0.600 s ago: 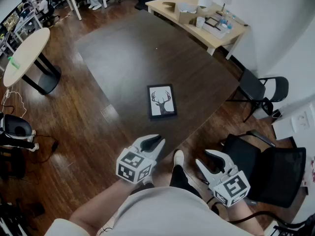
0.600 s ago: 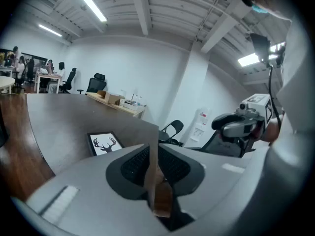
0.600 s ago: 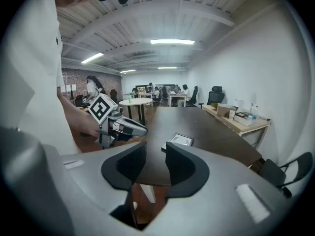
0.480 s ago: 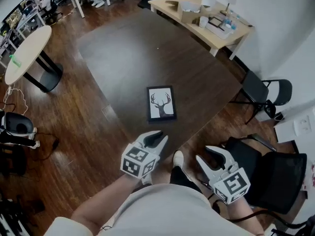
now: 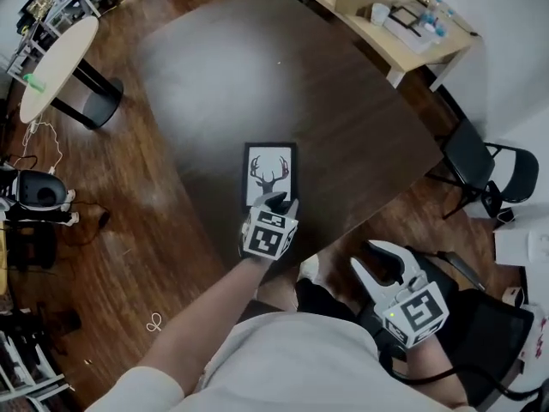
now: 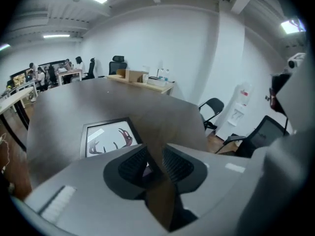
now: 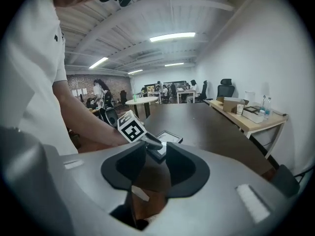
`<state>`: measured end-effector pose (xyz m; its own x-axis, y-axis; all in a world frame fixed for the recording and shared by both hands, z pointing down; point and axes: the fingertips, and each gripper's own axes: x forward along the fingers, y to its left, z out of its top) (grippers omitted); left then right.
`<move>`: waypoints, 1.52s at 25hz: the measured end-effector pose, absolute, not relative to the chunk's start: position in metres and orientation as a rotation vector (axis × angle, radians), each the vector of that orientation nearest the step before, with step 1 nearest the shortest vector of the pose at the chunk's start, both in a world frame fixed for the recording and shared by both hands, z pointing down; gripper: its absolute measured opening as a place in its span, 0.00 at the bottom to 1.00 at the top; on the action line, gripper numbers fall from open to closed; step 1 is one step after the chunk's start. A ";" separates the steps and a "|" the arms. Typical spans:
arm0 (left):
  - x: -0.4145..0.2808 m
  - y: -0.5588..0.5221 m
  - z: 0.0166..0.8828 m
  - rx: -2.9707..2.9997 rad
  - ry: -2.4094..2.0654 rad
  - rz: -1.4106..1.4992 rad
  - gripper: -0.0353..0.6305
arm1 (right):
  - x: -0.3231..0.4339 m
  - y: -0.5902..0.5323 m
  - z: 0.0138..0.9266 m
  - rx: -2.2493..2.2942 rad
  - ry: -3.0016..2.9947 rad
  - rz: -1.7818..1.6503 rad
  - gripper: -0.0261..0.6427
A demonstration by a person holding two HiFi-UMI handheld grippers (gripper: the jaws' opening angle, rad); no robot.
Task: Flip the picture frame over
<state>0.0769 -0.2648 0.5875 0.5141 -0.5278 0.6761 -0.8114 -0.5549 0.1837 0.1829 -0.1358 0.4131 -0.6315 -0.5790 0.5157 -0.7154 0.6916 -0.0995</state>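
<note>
The black picture frame (image 5: 268,172) lies flat and face up on the dark table (image 5: 257,75), showing a deer-head drawing. My left gripper (image 5: 276,201) is stretched out over the frame's near right edge, tips just above or on it. Its jaws stand a narrow gap apart, and I see no grip on the frame. In the left gripper view the frame (image 6: 106,136) lies just past the left jaw, with the left gripper (image 6: 153,163) pointing down at the table. My right gripper (image 5: 383,260) hangs back off the table beside my body, open and empty. From the right gripper view (image 7: 151,166) I see the frame (image 7: 167,137) ahead.
A light wooden desk (image 5: 403,24) with boxes and bottles stands beyond the table's far right. Black chairs (image 5: 485,166) sit to the right, one (image 5: 480,316) close under my right gripper. A round pale table (image 5: 56,67) stands at the left. The table's near corner is just behind the frame.
My left arm has reached forward from beside my body to the frame's near edge. The view has shifted forward over the table. The right gripper stays near my body. The frame has not moved.
</note>
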 end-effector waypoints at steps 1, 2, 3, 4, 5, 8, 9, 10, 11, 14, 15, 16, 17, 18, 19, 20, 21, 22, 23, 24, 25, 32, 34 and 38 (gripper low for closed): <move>0.078 -0.271 0.595 2.237 -1.123 0.798 0.20 | 0.190 -0.138 0.416 0.989 -2.451 0.423 0.23; 0.080 -0.275 0.601 2.203 -1.150 0.813 0.21 | 0.197 -0.141 0.419 0.978 -2.449 0.434 0.23; 0.080 -0.279 0.608 2.173 -1.178 0.828 0.21 | 0.204 -0.143 0.422 0.968 -2.448 0.445 0.23; 0.080 -0.284 0.614 2.145 -1.208 0.844 0.21 | 0.209 -0.145 0.424 0.960 -2.447 0.456 0.23; 0.080 -0.287 0.621 2.116 -1.239 0.861 0.21 | 0.215 -0.147 0.426 0.953 -2.447 0.466 0.23; 0.077 -0.292 0.637 2.023 -1.308 0.906 0.21 | 0.227 -0.150 0.428 0.933 -2.450 0.491 0.23; 0.076 -0.293 0.641 1.995 -1.328 0.917 0.21 | 0.231 -0.151 0.429 0.928 -2.451 0.496 0.23; 0.075 -0.293 0.644 1.972 -1.349 0.929 0.21 | 0.234 -0.152 0.430 0.925 -2.452 0.501 0.23; 0.074 -0.294 0.646 1.953 -1.368 0.939 0.21 | 0.238 -0.154 0.431 0.926 -2.455 0.507 0.23; 0.072 -0.293 0.652 1.914 -1.399 0.971 0.21 | 0.245 -0.156 0.434 0.927 -2.463 0.524 0.23; 0.072 -0.292 0.653 1.911 -1.411 0.990 0.21 | 0.247 -0.156 0.435 0.928 -2.466 0.528 0.23; 0.071 -0.292 0.653 1.910 -1.425 1.012 0.21 | 0.249 -0.157 0.435 0.931 -2.468 0.533 0.23; 0.071 -0.292 0.653 1.908 -1.437 1.030 0.20 | 0.251 -0.157 0.436 0.935 -2.470 0.538 0.23; 0.070 -0.292 0.653 1.902 -1.448 1.040 0.19 | 0.253 -0.158 0.436 0.941 -2.470 0.543 0.23; 0.070 -0.292 0.654 1.892 -1.456 1.042 0.19 | 0.255 -0.158 0.437 0.947 -2.471 0.547 0.23; 0.069 -0.292 0.654 1.879 -1.461 1.036 0.18 | 0.257 -0.158 0.438 0.952 -2.471 0.549 0.23; 0.068 -0.292 0.654 1.862 -1.465 1.023 0.18 | 0.258 -0.157 0.439 0.955 -2.471 0.552 0.23; 0.068 -0.291 0.654 1.844 -1.466 1.003 0.17 | 0.259 -0.156 0.439 0.957 -2.472 0.556 0.23; 0.067 -0.290 0.654 1.825 -1.466 0.984 0.16 | 0.260 -0.156 0.440 0.959 -2.474 0.560 0.23; 0.066 -0.290 0.654 1.811 -1.465 0.970 0.16 | 0.259 -0.155 0.441 0.961 -2.477 0.562 0.23; 0.066 -0.290 0.654 1.802 -1.463 0.958 0.16 | 0.259 -0.156 0.441 0.962 -2.479 0.563 0.23; 0.063 -0.292 0.650 1.795 -1.432 0.872 0.15 | 0.253 -0.164 0.445 0.960 -2.497 0.569 0.23; 0.062 -0.293 0.639 1.801 -1.426 0.833 0.15 | 0.252 -0.167 0.445 0.962 -2.497 0.559 0.23; 0.064 -0.296 0.611 1.809 -1.383 0.707 0.15 | 0.247 -0.173 0.446 0.940 -2.502 0.544 0.23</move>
<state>0.0644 -0.2961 0.6115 0.2673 -0.5564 0.7867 -0.9636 -0.1461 0.2240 0.2467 -0.1728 0.4457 -0.6878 -0.5253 0.5010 -0.6860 0.6962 -0.2117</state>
